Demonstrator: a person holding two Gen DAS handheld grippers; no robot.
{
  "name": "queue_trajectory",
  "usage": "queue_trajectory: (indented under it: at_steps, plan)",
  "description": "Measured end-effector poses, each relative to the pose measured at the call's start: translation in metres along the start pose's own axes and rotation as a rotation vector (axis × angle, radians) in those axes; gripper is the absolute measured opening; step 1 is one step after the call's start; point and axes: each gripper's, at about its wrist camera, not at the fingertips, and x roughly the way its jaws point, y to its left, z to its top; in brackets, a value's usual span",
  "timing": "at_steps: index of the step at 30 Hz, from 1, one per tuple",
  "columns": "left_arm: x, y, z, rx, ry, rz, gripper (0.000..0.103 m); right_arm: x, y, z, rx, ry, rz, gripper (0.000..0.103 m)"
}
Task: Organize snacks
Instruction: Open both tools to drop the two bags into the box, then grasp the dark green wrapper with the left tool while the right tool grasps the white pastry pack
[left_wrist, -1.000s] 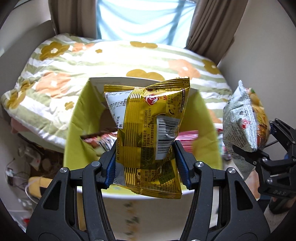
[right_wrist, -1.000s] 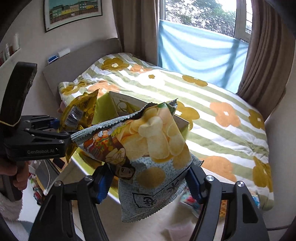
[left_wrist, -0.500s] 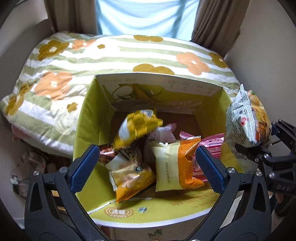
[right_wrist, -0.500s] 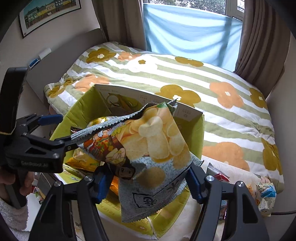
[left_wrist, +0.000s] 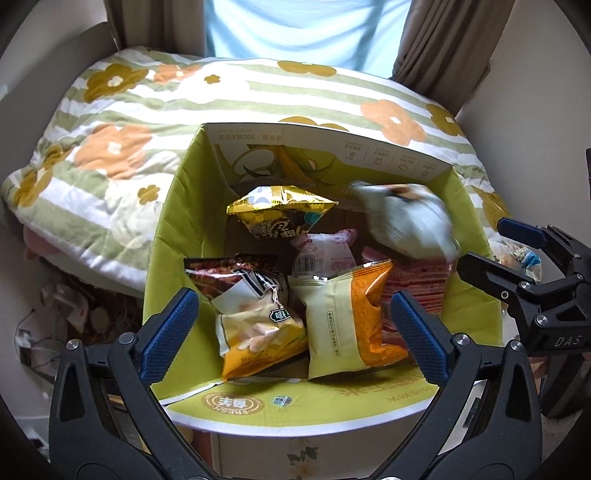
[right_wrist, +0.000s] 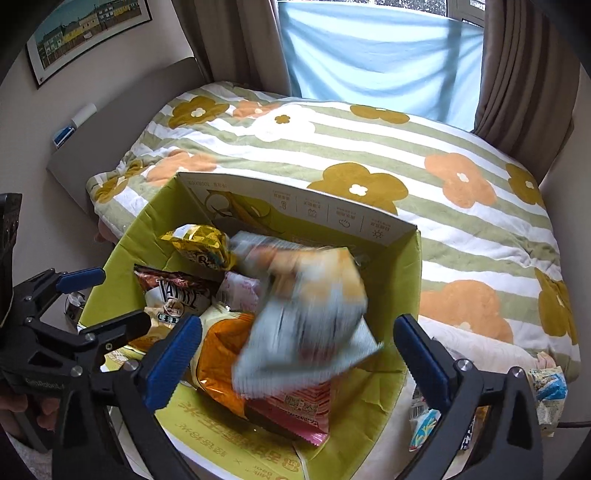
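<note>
Left gripper (left_wrist: 293, 328): jaws spread wide, holding nothing, over box (left_wrist: 166, 254).
Right gripper (right_wrist: 297, 354): jaws spread wide, empty.
Chip bag (right_wrist: 306, 314): blurred, untouched, at 12 o'clock between right jaws.
</note>
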Motion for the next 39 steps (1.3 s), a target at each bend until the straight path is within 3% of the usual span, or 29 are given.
queue_trajectory:
  at_steps: [10, 16, 20, 23, 29, 39]
  plan:
    - [-0.016, -0.012, -0.008, 0.023, -0.025, -0.016, 0.103, -0.031, 0.006, -0.014, -0.014, -0.039, -0.026, 0.103]
    - [-0.031, -0.036, -0.01, 0.063, -0.057, -0.064, 0.103, -0.071, -0.01, -0.026, 0.024, -0.073, -0.099, 0.103]
    - [-0.045, -0.062, -0.018, 0.095, -0.087, -0.079, 0.103, -0.109, -0.023, -0.044, -0.028, -0.127, -0.202, 0.103]
    - [-0.052, -0.085, -0.03, 0.113, -0.093, -0.084, 0.103, -0.132, -0.044, -0.066, -0.037, -0.146, -0.231, 0.103]
    - [-0.059, -0.138, -0.072, 0.104, -0.085, -0.072, 0.103, -0.148, -0.093, -0.115, -0.04, -0.105, -0.222, 0.103]
    - [-0.039, -0.223, -0.17, -0.047, 0.008, -0.042, 0.103, -0.15, -0.152, -0.174, -0.043, -0.047, -0.084, 0.103]
